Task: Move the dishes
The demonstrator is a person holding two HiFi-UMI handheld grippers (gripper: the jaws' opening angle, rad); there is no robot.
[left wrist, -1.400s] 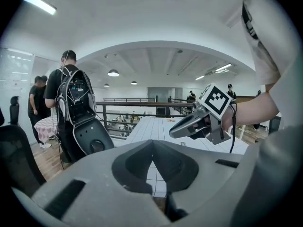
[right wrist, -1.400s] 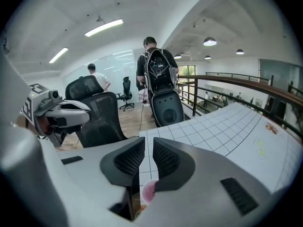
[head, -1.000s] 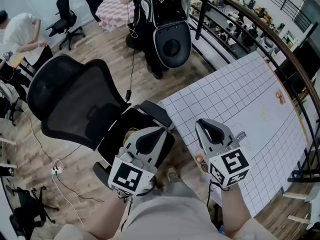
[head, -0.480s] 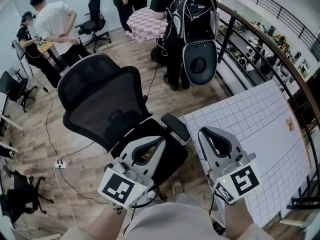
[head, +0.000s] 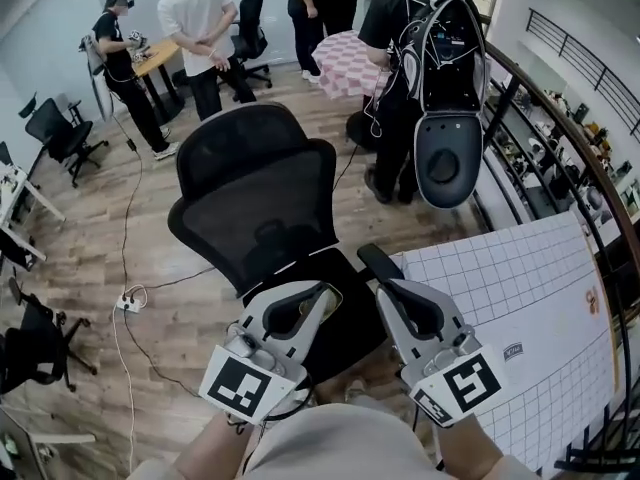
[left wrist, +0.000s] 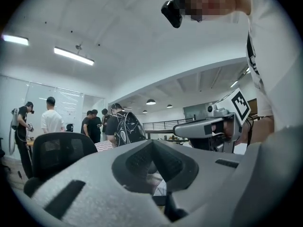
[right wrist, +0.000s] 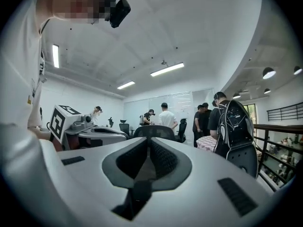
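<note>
Dishes: none is showing in any view, so I cannot tell where they are lying.
Bystanders [head: 195, 18]: standing at 11 o'clock in the head view, by a desk, well apart from the work.
Office chair [head: 255, 193]: standing at 12 o'clock, just beyond both grippers' tips; the grippers are hiding most of its seat.
Left gripper [head: 322, 290]: pointing level towards the chair, its jaws meeting at the tips with nothing between them.
Right gripper [head: 386, 286]: lying alongside the left one and pointing the same way, its jaws pressing together on nothing.
Person with backpack [head: 440, 58]: standing at 1 o'clock, back turned.
Shelves [head: 575, 153]: running past at 2 o'clock, carrying items too small to name.
Gridded table [head: 520, 278]: lying at 3 to 4 o'clock, off to the side of the right gripper. No dish is showing on the part in view, and a few marks near its far edge are too small to tell.
Done so far: nothing is being carried, and no moved dish is showing, so I cannot count any progress.
Left to do: judging by the empty grippers facing away from the table, the whole move, or at least the next pick-up, is waiting.
</note>
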